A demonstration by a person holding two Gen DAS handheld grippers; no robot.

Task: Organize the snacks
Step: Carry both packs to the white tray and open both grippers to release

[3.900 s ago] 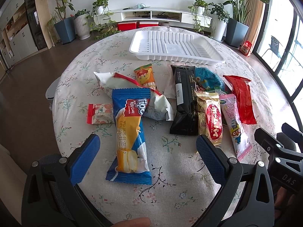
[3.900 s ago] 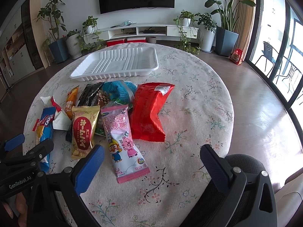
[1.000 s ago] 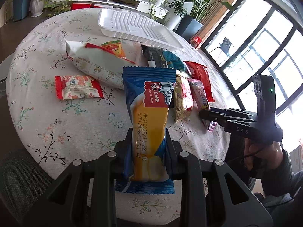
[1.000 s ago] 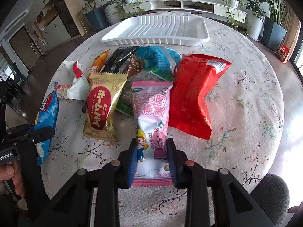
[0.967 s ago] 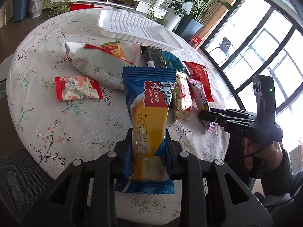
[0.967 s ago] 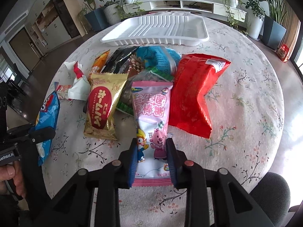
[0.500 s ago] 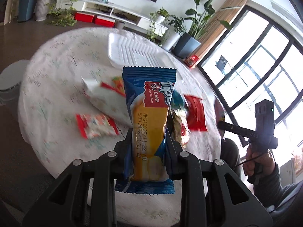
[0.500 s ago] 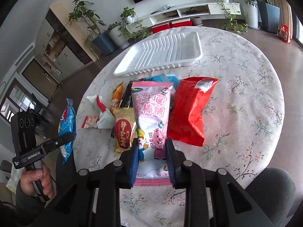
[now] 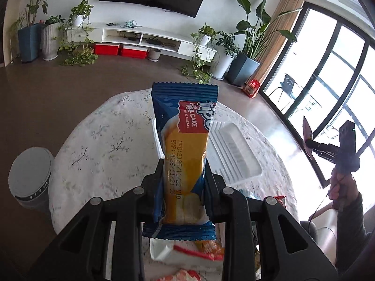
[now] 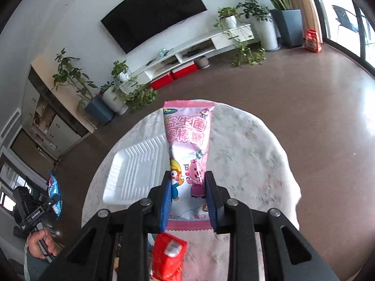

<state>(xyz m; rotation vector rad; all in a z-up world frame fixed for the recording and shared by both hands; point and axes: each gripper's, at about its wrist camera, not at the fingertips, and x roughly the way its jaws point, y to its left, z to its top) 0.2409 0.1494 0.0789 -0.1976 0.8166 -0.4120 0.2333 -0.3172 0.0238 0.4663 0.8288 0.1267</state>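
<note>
The left hand-held gripper (image 9: 184, 182) pinches a blue roll-cake packet (image 9: 185, 140); the right hand-held gripper (image 10: 188, 195) pinches a pink candy packet (image 10: 188, 145). Beyond both, the white tray (image 10: 138, 164) looks empty, so sorting has barely begun.

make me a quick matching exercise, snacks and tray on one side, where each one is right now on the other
Things:
1. blue roll cake packet
2. pink cartoon candy packet
3. white tray
4. red snack bag

Places:
A. lying on the floral tablecloth, near edge, below the raised packet
B. clamped in the left hand-held gripper
C. empty, far side of the table
D. clamped in the right hand-held gripper

Pairs: 1-B, 2-D, 3-C, 4-A
</note>
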